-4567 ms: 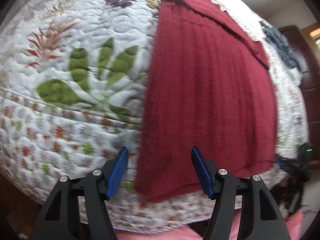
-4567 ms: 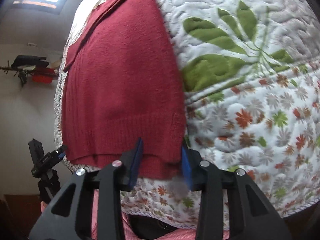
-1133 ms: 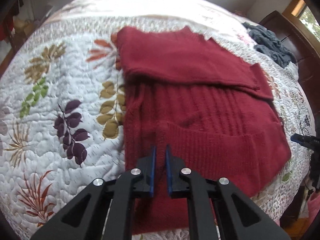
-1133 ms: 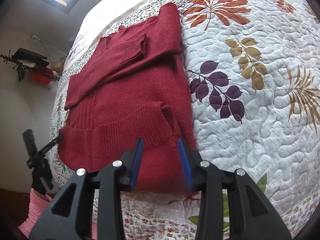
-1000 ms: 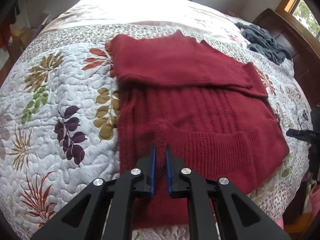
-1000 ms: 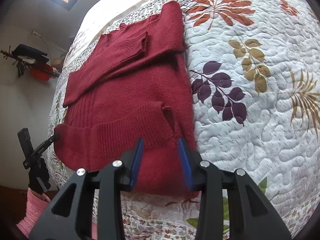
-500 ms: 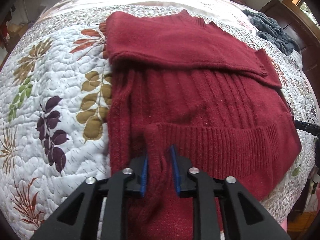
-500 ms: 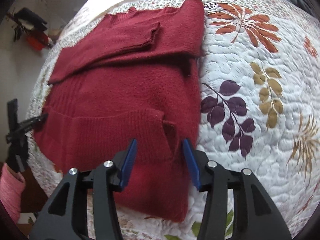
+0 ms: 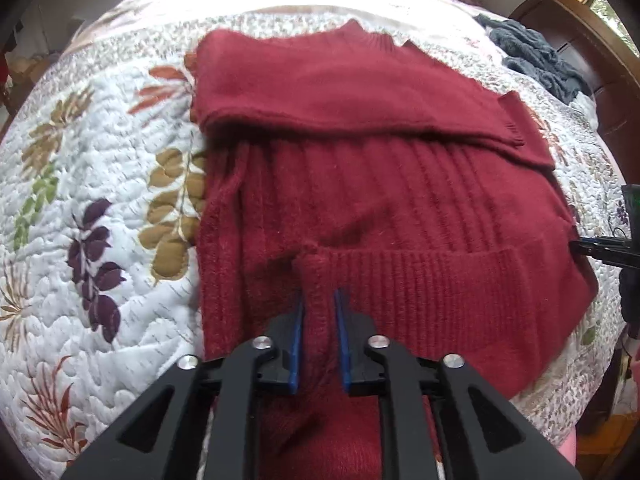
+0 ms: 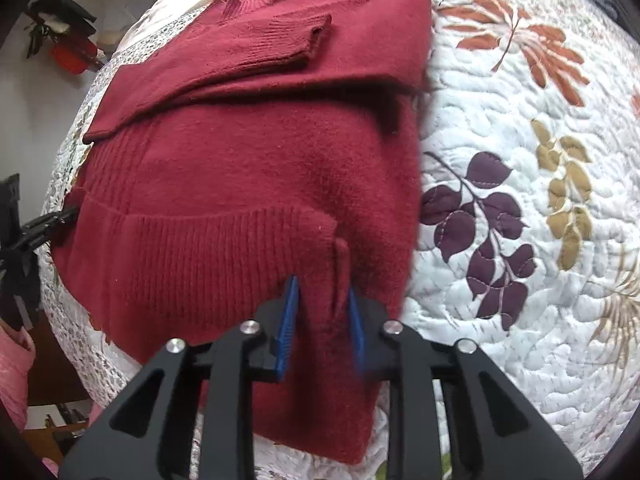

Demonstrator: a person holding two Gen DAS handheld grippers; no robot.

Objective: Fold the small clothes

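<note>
The left gripper has its blue fingers drawn close, with a narrow gap filled by a pinched ridge of the red sweater; the pads press the knit on both sides at the ribbed hem's left corner. The right gripper stands a little wider, its fingers closed on a thicker bunch of the sweater at the hem's right corner, where a small vertical fold of fabric rises between the pads.

The sweater lies spread on the quilt of a bed, collar at the far end, hem at the near end by both grippers. Its ribbed hem band is turned up over the body, so a doubled layer sits across the lower part. Both sleeves are folded across the chest: in the right wrist view a cuff lies on top near the collar, and in the left wrist view another cuff reaches the sweater's right edge. The near edge of the sweater hangs below the fingers, toward the bed's edge.

A grey garment lies on the far right of the bed, well apart from the sweater. A black stand shows beside the bed.
</note>
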